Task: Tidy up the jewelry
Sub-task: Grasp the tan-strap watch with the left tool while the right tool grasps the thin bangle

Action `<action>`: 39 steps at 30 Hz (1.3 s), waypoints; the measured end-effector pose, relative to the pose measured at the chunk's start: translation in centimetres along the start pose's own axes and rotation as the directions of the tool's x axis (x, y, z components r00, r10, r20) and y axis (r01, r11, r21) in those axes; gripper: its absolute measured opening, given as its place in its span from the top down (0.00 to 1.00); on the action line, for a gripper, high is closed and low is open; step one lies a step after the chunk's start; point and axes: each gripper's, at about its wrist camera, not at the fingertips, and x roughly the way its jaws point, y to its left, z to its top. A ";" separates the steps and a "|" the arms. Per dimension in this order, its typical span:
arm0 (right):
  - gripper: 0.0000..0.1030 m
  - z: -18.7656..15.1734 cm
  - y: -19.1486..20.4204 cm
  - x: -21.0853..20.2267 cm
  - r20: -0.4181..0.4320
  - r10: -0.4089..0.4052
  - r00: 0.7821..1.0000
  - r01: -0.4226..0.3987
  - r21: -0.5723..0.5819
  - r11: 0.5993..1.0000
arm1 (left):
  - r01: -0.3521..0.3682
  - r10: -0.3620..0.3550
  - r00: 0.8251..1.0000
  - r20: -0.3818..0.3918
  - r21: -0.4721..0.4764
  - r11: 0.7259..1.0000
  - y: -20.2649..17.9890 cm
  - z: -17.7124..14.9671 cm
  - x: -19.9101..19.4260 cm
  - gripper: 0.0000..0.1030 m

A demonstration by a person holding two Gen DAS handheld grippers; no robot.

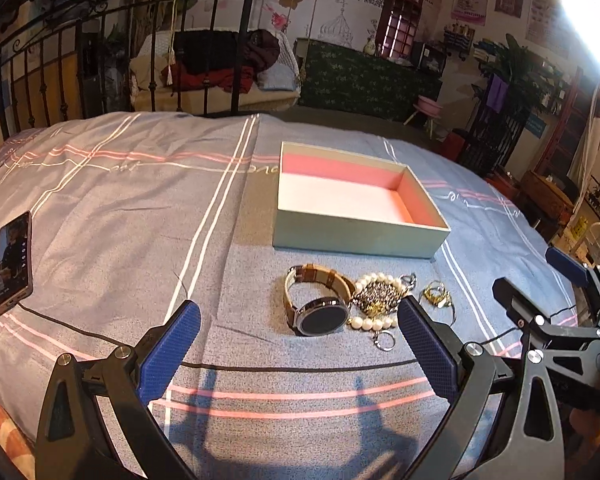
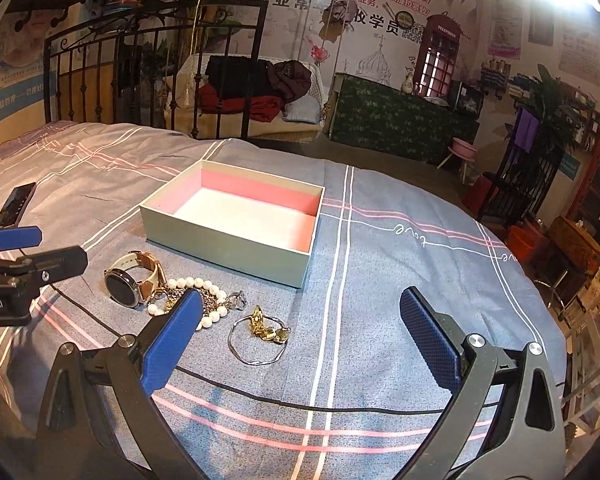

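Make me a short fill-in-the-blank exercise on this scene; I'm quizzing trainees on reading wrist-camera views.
1. The open box on the bed holds ____ jewelry so far.
2. The watch lies beside a bracelet of white ____.
3. Both the left gripper and the right gripper have their jaws ____.
4. The inner walls of the box are coloured ____.

Missing words: no; pearls; open; pink

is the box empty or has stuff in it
Empty: the lidless pale green box with pink lining shows only bare white floor; the watch and pearls lie outside it.
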 end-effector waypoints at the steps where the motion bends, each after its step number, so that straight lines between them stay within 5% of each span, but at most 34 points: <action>1: 0.05 -0.1 -0.2 0.5 -0.014 0.008 1.000 -0.008 0.007 1.000 | -0.003 0.003 1.000 -0.020 0.023 1.000 -0.1 0.0 0.5 0.06; 6: 0.05 -0.9 -1.0 3.1 -0.116 0.084 0.990 -0.080 0.033 0.996 | -0.001 0.017 0.995 -0.097 0.166 0.986 -0.8 -1.0 2.9 0.06; 14: 0.06 -2.0 -1.2 5.9 -0.195 0.138 0.971 -0.131 0.049 0.990 | 0.076 -0.050 0.981 -0.186 0.131 0.988 -1.1 0.1 6.5 0.07; 16: 0.06 -2.2 -0.9 6.2 -0.207 0.150 0.967 -0.145 0.039 0.989 | 0.066 -0.037 0.981 -0.190 0.144 0.987 -1.5 0.1 7.4 0.12; 18: 0.06 -2.4 -0.6 6.6 -0.221 0.166 0.961 -0.163 0.031 0.986 | 0.069 -0.037 0.977 -0.212 0.148 0.987 -1.7 0.1 8.3 0.28; 22: 0.06 -2.8 0.0 7.6 -0.247 0.195 0.949 -0.194 0.028 0.981 | 0.069 -0.037 0.980 -0.198 0.156 0.985 -1.8 0.2 8.5 0.33; 24: 0.06 -2.9 0.2 8.2 -0.259 0.209 0.943 -0.207 0.036 0.978 | 0.070 -0.038 0.981 -0.190 0.162 0.984 -1.9 0.2 8.5 0.47; 30: 0.06 -2.4 0.5 9.9 -0.297 0.259 0.919 -0.248 0.077 0.966 | 0.111 -0.088 0.981 -0.174 0.129 0.985 -1.4 0.3 7.8 0.53; 34: 0.21 -2.8 1.7 11.1 -0.346 0.263 0.900 -0.265 0.043 0.963 | 0.110 -0.089 0.984 -0.157 0.129 0.986 -1.5 0.5 7.2 0.53; 37: 0.44 -2.5 1.6 11.0 -0.331 0.290 0.898 -0.287 0.059 0.956 | 0.107 -0.087 0.986 -0.141 0.141 0.984 -1.8 0.6 6.8 0.53; 39: 0.47 -2.3 1.3 11.0 -0.318 0.301 0.899 -0.291 0.081 0.953 | 0.107 -0.087 0.987 -0.134 0.145 0.984 -1.9 0.6 6.6 0.53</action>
